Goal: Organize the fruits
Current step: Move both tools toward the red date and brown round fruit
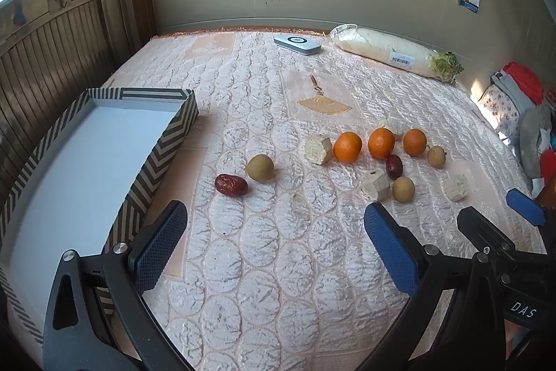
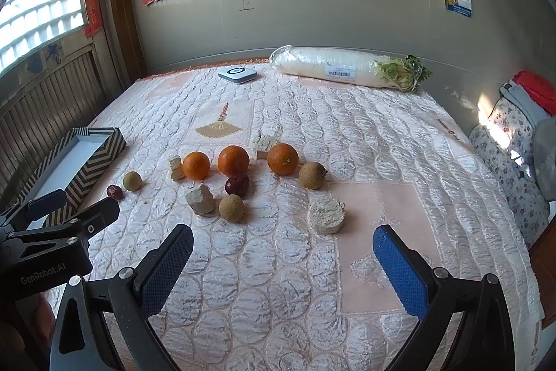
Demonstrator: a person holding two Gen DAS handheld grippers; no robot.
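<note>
Two grippers — left gripper, right gripper — jaws wide, empty; straddle the date squarely, then lift into the box.

We get soft daylight from the glass-block window at left, plus a glaring sun patch on the floral cushion at right. Fruit shadows faint; focus sharp centrally, fisheye edges bent and dark.

Quilted bed — fruits, striped box, wrapped radish on it.
</note>
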